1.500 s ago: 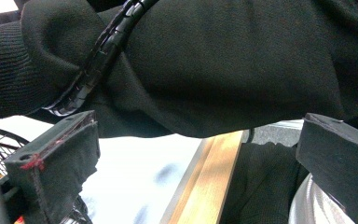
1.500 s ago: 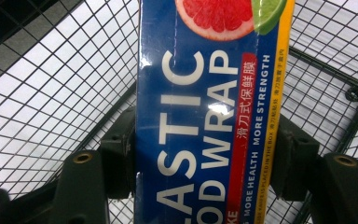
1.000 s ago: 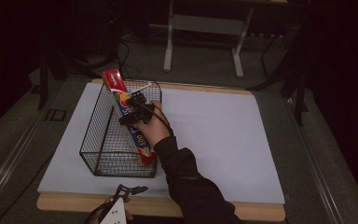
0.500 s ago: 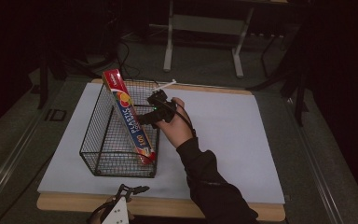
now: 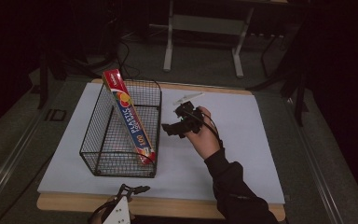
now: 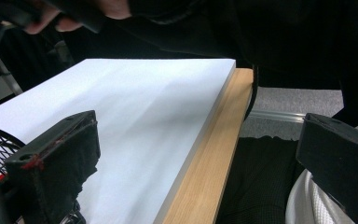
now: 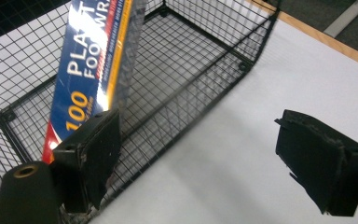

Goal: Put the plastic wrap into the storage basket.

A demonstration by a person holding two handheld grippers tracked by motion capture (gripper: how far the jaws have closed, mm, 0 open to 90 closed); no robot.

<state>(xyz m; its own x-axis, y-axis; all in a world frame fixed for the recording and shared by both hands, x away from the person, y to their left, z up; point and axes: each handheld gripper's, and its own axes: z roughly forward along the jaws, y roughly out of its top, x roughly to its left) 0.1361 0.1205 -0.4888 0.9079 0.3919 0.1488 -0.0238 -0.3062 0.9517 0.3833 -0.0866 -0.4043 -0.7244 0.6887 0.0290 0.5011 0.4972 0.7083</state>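
Now the plastic wrap box (image 5: 129, 117) leans inside the wire basket (image 5: 103, 156) left of frame centre, so the empty, wide-open right tool (image 5: 179, 125) should lift clear rightward without snagging mesh, the open left tool (image 5: 129, 190) idle at the counter (image 5: 186, 209) edge.

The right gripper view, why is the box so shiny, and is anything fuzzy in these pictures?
Right gripper view: glare streaks the plastic wrap box, whose lettering stays readable; the near fingers look soft. High view: surroundings dark, white mat evenly lit. Left gripper view: the near fingers are blurred.
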